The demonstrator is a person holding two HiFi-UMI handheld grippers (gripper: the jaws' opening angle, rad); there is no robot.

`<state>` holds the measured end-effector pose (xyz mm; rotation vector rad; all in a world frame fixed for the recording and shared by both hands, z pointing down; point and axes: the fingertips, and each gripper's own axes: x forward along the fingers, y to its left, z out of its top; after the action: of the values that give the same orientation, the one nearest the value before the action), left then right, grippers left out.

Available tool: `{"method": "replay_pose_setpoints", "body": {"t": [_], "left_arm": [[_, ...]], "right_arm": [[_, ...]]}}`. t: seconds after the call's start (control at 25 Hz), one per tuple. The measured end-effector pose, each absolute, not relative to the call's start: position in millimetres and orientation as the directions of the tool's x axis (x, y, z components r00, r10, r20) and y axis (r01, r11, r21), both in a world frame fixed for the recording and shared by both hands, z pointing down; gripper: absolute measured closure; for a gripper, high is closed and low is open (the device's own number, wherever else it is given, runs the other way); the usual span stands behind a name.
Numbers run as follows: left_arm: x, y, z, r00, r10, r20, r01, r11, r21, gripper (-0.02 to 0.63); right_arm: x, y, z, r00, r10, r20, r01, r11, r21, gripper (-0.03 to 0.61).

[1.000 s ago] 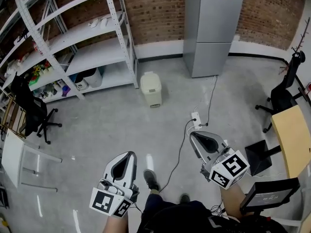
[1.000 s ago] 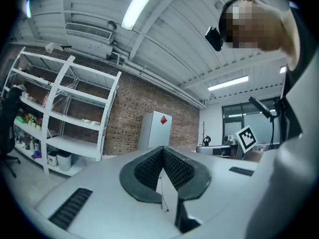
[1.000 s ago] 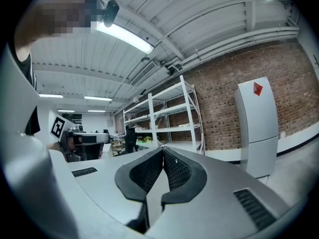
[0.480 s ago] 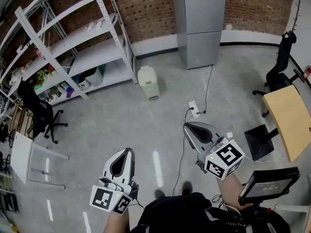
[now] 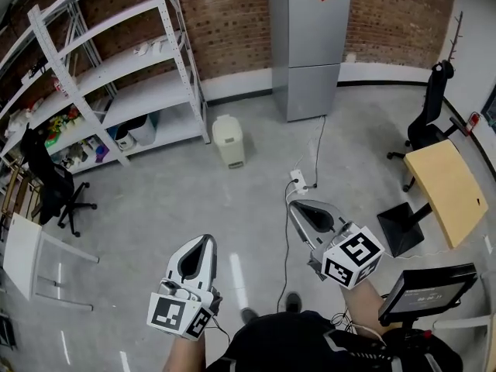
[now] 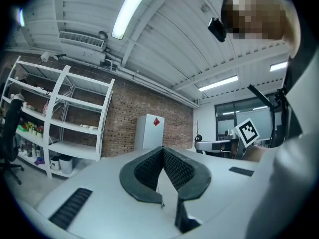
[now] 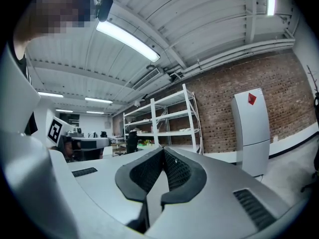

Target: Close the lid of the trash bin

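Observation:
A small cream trash bin point(image 5: 228, 139) stands on the concrete floor near the end of the white shelving; from the head view its lid looks lowered. Both grippers are far from it, held low close to the person's body. My left gripper point(image 5: 205, 239) is shut with nothing between its jaws and points toward the bin. My right gripper point(image 5: 294, 205) is also shut and empty. The bin does not show in either gripper view; there the left gripper point(image 6: 163, 149) and the right gripper point(image 7: 163, 150) tilt up toward the ceiling and brick wall.
White metal shelving point(image 5: 116, 76) lines the left wall, and a grey fridge point(image 5: 304, 49) stands at the back. A power strip and cable point(image 5: 297, 180) lie on the floor between me and the bin. Black chairs point(image 5: 48, 184) and a wooden table point(image 5: 440, 192) flank the sides.
The head view has shifted, so the bin now sits a little further left and looks smaller. Both grippers have stayed shut and low, the right one drifting slightly left.

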<state>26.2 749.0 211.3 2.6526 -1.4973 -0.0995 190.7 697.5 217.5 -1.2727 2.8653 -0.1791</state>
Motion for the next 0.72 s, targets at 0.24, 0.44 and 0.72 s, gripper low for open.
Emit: {"method": "replay_pose_setpoints", "body": {"t": [0.24,0.44,0.72], "left_arm": [[20,742,214,0.535,-0.845,-0.012,-0.837,-0.532,0.127,0.616],[30,737,219,0.55,-0.835,-0.005,-0.828,-0.546,0.128,0.615],[22,735,209,0.535,-0.844,-0.018,-0.838,-0.534,0.111,0.615]], "right_arm": [[185,702,218,-0.655,-0.752,0.069,-0.754,0.646,-0.117,0.572],[191,702,222,-0.647,-0.758,0.078,-0.761,0.637,-0.118,0.572],[185,703,220,-0.642,-0.762,0.086,-0.766,0.633,-0.112,0.572]]}}
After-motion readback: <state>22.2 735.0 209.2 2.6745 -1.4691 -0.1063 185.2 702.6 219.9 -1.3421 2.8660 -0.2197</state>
